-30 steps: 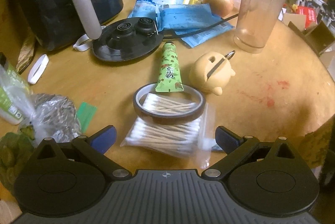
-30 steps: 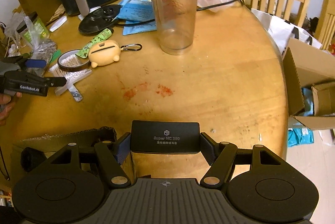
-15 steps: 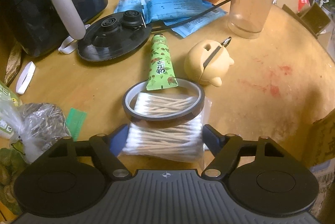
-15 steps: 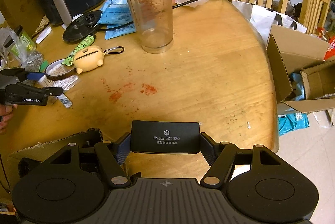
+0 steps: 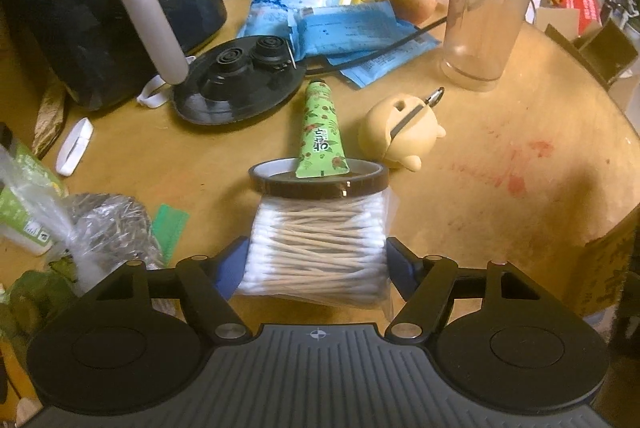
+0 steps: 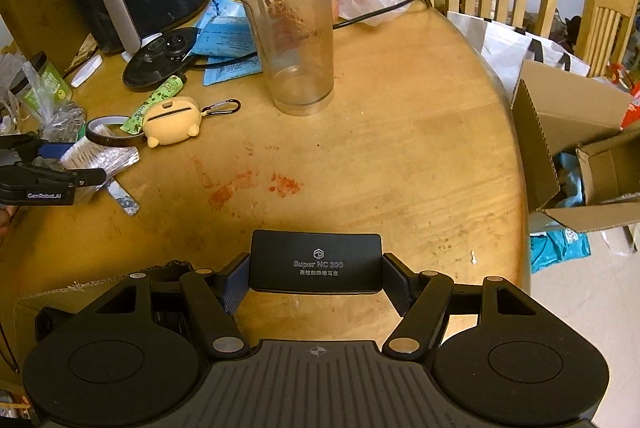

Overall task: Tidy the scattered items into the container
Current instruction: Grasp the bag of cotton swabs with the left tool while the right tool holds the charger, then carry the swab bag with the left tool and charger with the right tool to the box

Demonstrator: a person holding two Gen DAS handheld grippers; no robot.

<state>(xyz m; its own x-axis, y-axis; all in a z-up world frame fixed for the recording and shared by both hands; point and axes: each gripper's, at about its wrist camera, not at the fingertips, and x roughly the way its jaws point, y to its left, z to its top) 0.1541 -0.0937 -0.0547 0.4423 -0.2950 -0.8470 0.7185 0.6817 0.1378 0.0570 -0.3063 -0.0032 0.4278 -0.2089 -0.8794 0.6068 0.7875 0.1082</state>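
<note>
Clear plastic bag of cotton swabs point(image 5: 316, 252) sits pinched between the left gripper point(image 5: 316, 268) fingers in the left wrist view, swab sticks running left-right across the gripper's forward line. Bag's far end tucks under a dark tape ring point(image 5: 318, 180); a green tube point(image 5: 322, 136) lies with its flat end on that ring, long axis pointing away toward the black round base point(image 5: 240, 88). Tan pig-shaped case point(image 5: 398, 136) just right of the ring. Gripper points forward over the wooden table point(image 5: 500, 188), tilted down.

Right wrist view: right gripper point(image 6: 316, 284) fingers closed on a black box point(image 6: 315, 262) marked Super NC 200, long side crosswise between the fingers, held above the table edge. Torn cardboard box point(image 6: 80, 292) rim just below-left of it. Left gripper point(image 6: 60, 168) visible far left, holding the swab bag point(image 6: 100, 158) beside the tape ring point(image 6: 108, 132). Shaker bottle point(image 6: 292, 36) stands upright beyond.
</note>
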